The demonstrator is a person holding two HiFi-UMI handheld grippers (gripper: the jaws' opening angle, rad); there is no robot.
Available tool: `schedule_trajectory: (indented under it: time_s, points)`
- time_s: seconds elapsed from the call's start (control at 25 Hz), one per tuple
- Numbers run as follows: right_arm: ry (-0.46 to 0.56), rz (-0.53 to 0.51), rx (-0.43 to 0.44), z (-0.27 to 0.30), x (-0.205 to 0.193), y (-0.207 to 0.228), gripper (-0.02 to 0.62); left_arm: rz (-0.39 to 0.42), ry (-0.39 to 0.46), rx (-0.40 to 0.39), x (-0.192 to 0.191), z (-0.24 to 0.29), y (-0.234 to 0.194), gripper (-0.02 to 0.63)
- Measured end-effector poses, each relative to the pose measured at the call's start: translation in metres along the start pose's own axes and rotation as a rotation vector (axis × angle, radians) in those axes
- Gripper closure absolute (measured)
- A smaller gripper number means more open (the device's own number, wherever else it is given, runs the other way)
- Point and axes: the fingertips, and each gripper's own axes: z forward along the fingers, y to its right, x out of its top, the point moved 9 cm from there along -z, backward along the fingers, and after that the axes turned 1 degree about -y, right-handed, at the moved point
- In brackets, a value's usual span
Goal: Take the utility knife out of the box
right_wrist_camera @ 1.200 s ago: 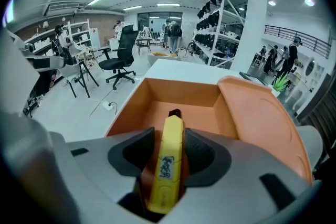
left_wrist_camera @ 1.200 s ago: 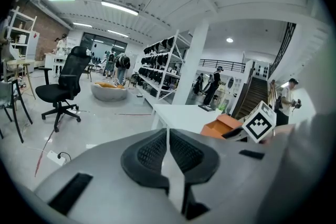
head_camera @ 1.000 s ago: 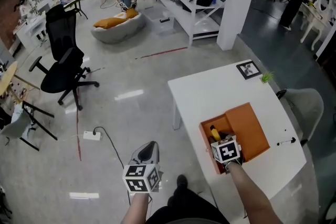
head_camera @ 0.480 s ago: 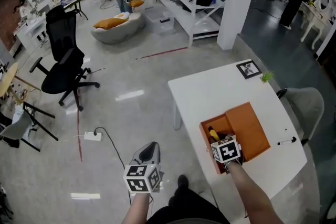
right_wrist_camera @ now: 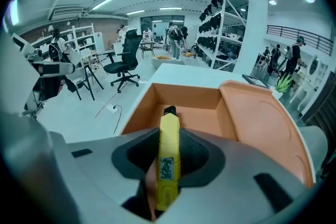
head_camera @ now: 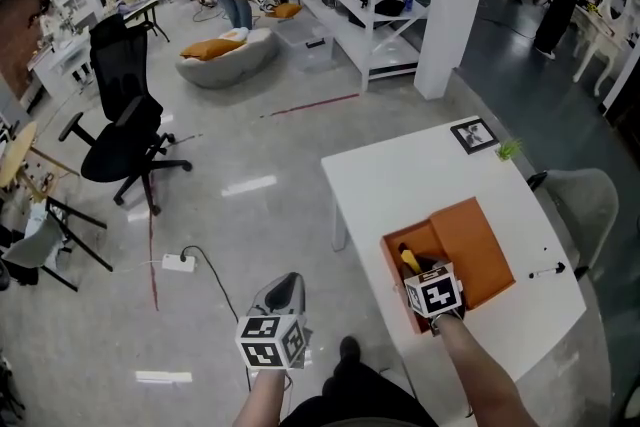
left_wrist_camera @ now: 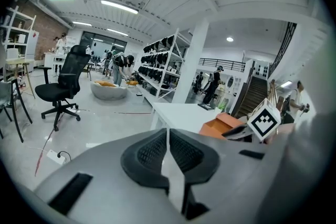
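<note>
The step in hand is the grasp. The right claw [right_wrist_camera: 169, 152] reaches down into the open orange box [right_wrist_camera: 185, 87], and its jaws have just been closing on the yellow knife [right_wrist_camera: 168, 123]. In the right gripper view both pads press the knife's flanks, so I judge the hold made, or very nearly so. The knife is inside the box, lying lengthwise in the left compartment with its black tip toward the far wall. Whether it rests on the box floor or is already a little raised, I cannot tell. The lid [right_wrist_camera: 262, 123] lies folded open to the right, and the box sits near the front edge of the white worktop [head_camera: 400, 175]. The left claw [left_wrist_camera: 167, 139] hangs out over the floor, well apart from the box, with its jaws together and nothing between them. It has no part in this step. The next move seems to call for a straight lift that keeps the pads tight, because the handle is slim and smooth and could pivot or slip. The tip has to rise clear of the far wall before the knife is carried sideways to bare worktop. The light box may shift or lift with it.
</note>
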Motion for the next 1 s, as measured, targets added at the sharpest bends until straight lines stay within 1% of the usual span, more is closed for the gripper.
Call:
schedule_trajectory:
  time_s: [0.2,0.84,1.0]
  points:
    - [0.056,0.019,0.011,-0.01,0.001,-0.004,0.48,0.004,0.002,-0.007,-0.001,-0.001,0.003,0.584]
    - [0.301,0.09,0.017,-0.053,0.011,-0.013,0.482,0.027,0.021,-0.016,0.003,-0.013,0.012,0.584]
    - [0.349,0.104,0.022,-0.064,0.014,-0.015,0.482,0.034,0.024,-0.018,0.004,-0.016,0.014,0.584]
